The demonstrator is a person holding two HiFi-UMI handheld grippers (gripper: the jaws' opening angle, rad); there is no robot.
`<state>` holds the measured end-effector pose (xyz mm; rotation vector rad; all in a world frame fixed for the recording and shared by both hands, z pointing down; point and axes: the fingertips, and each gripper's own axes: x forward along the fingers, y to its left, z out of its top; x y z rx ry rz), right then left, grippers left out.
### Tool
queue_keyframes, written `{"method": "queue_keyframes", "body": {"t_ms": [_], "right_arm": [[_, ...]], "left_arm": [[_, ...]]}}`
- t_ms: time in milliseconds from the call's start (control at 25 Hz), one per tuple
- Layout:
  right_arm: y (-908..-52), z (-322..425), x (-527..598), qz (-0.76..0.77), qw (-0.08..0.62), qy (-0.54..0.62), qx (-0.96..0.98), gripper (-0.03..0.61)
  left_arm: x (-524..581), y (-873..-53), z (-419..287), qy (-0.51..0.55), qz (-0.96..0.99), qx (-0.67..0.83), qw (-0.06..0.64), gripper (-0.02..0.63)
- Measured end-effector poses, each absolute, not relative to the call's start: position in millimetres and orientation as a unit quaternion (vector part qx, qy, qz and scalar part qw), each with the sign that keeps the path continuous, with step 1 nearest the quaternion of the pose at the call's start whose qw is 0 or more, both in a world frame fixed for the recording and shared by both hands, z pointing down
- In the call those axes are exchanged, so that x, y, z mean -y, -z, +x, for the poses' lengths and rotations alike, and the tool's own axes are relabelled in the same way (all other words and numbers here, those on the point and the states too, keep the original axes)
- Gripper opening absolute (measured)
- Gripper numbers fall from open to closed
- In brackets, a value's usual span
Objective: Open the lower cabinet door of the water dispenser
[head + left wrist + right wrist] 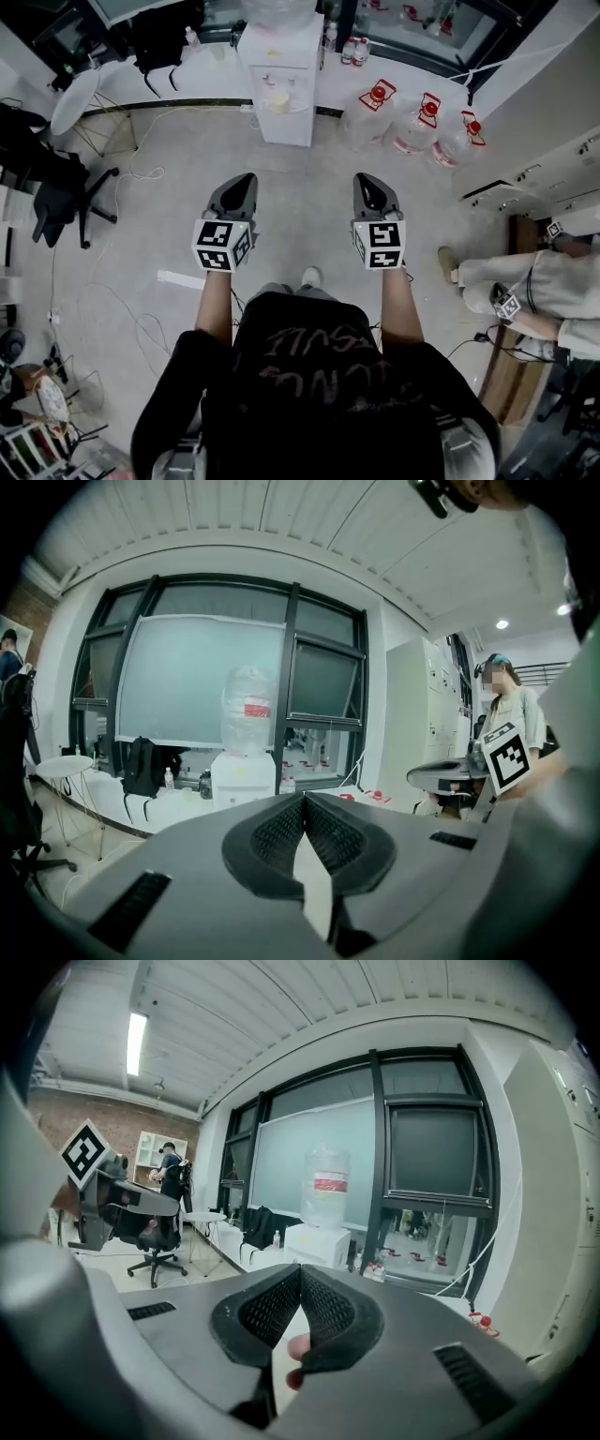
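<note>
Left tongs: matte grey plastic, tapering to a blunt tip; the ribbed black pads were clenched tip to tip with nothing between them.
Right tongs: same grey shell and meshed pads, pressed together and empty (a fingertip showed under the gap).
Marker cubes: white faces with black square patterns, one behind each pair of tongs.
Water dispenser: a white boxy cabinet with a clear, rounded bottle on top, standing against the window wall, well ahead of both tongs.
Lower cabinet door: a flat white panel low on the front, seemingly flush and shut, well apart from either tongs.
Floor: pale, smooth and grey, crossed by thin loose cables.
Spare bottles: three clear jugs with red caps, grouped on the floor right of the dispenser.
Room: dark-framed windows, a ribbed white ceiling, a black office chair at the left.
</note>
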<state>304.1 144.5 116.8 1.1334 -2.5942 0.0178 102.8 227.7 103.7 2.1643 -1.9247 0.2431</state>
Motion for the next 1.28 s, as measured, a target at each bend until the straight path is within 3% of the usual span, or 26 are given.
{"method": "queue_keyframes", "body": {"t_ms": [1280], "right_arm": [[-167,140,6,0.465,0.188,-0.043,0.864,0.015]], "left_arm": [[-44,-163,-74,-0.091,0.788,0.587,0.16,0.012]]}}
